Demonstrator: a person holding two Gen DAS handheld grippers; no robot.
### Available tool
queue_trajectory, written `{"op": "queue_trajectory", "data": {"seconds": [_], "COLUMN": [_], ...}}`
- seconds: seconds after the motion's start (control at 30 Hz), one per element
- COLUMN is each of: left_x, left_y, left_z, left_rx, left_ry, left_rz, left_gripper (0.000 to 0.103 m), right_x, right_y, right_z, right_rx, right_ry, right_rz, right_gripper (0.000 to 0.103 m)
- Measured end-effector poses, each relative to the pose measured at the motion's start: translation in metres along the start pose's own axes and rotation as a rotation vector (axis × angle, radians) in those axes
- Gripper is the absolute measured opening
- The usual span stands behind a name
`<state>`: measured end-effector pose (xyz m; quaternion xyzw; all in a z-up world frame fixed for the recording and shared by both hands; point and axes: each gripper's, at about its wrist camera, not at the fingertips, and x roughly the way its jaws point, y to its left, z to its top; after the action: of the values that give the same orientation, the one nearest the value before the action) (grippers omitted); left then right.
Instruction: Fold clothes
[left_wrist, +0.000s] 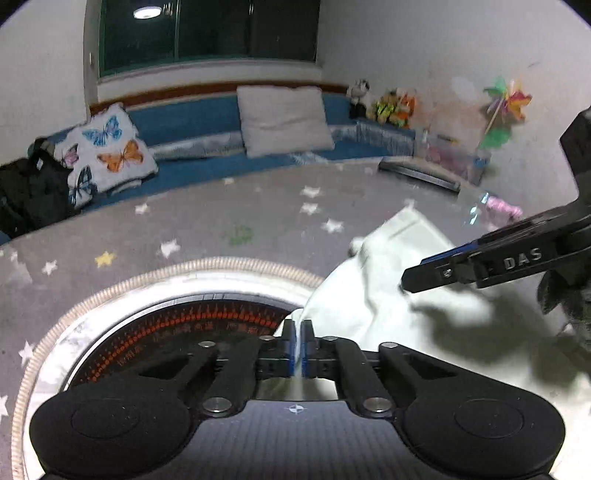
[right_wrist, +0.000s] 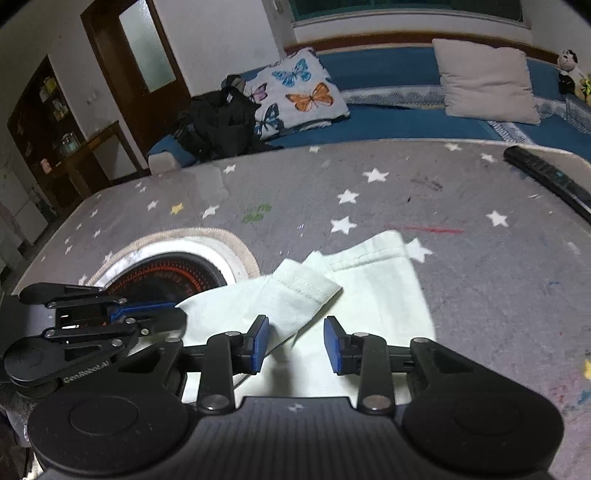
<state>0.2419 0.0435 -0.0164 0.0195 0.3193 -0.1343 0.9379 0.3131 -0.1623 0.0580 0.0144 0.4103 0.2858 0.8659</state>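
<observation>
A pale mint-white garment (right_wrist: 362, 280) lies partly folded on a grey star-patterned table cover (right_wrist: 480, 295), one sleeve or leg laid across it. My left gripper (left_wrist: 298, 332) is shut on the garment's left edge (left_wrist: 354, 295), near a round heater opening. It also shows at the left of the right wrist view (right_wrist: 173, 314). My right gripper (right_wrist: 295, 343) is open just above the garment's near part, holding nothing. In the left wrist view it reaches in from the right (left_wrist: 410, 282).
A round heater opening (right_wrist: 170, 273) with a beige rim sits left of the garment. A black remote (right_wrist: 546, 177) lies at the far right of the table. Behind are a blue sofa (right_wrist: 388, 66), a butterfly cushion (right_wrist: 295, 92), a grey pillow (right_wrist: 487, 81), and a black bag (right_wrist: 218, 122).
</observation>
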Motion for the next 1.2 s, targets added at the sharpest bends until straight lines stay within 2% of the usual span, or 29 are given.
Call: {"op": "queue_trajectory", "data": {"seconds": [0.2,0.3,0.37,0.5,0.57,0.67,0.73,0.87,0.97,1.07,1.2], "left_x": [-0.036,-0.037,-0.035,-0.039,-0.047,-0.054,-0.050,-0.026,-0.009,-0.002,0.007], "left_y": [-0.046,-0.069,-0.081,-0.090,-0.089,-0.081,-0.074,-0.055,-0.041,-0.035,-0.042], "left_z": [-0.001,-0.012,-0.020,-0.029,-0.027,-0.020,-0.013,0.000,0.006,0.011,0.011], "left_rx": [0.129,0.210,0.255,0.300,0.305,0.269,0.213,0.045,-0.087,-0.130,-0.125], "left_ry": [-0.101,-0.080,-0.050,-0.027,-0.039,-0.069,-0.074,-0.027,0.016,0.029,0.056], "left_rz": [-0.091,-0.152,-0.185,-0.232,-0.246,-0.232,-0.197,-0.130,-0.126,-0.156,-0.155], "left_gripper": [0.001,0.001,0.006,0.006,0.014,0.031,0.031,0.036,0.037,0.044,0.044], "right_x": [-0.029,-0.038,-0.037,-0.026,-0.019,-0.012,-0.012,-0.016,-0.019,-0.022,-0.031], "right_y": [-0.003,-0.001,0.002,0.001,-0.001,-0.008,-0.012,-0.018,-0.019,-0.023,-0.028], "right_z": [0.005,0.006,0.004,-0.004,-0.008,-0.017,-0.022,-0.027,-0.028,-0.029,-0.029], "right_rx": [0.008,0.007,-0.001,-0.003,-0.001,0.016,0.026,0.039,0.045,0.053,0.069], "right_ry": [-0.068,-0.085,-0.075,-0.034,-0.009,0.018,0.024,0.021,0.016,0.007,-0.016], "right_rz": [-0.008,0.000,0.010,0.007,-0.001,-0.017,-0.015,-0.011,-0.011,-0.013,-0.020], "right_gripper": [0.032,0.032,0.033,0.033,0.033,0.033,0.033,0.033,0.033,0.033,0.034]}}
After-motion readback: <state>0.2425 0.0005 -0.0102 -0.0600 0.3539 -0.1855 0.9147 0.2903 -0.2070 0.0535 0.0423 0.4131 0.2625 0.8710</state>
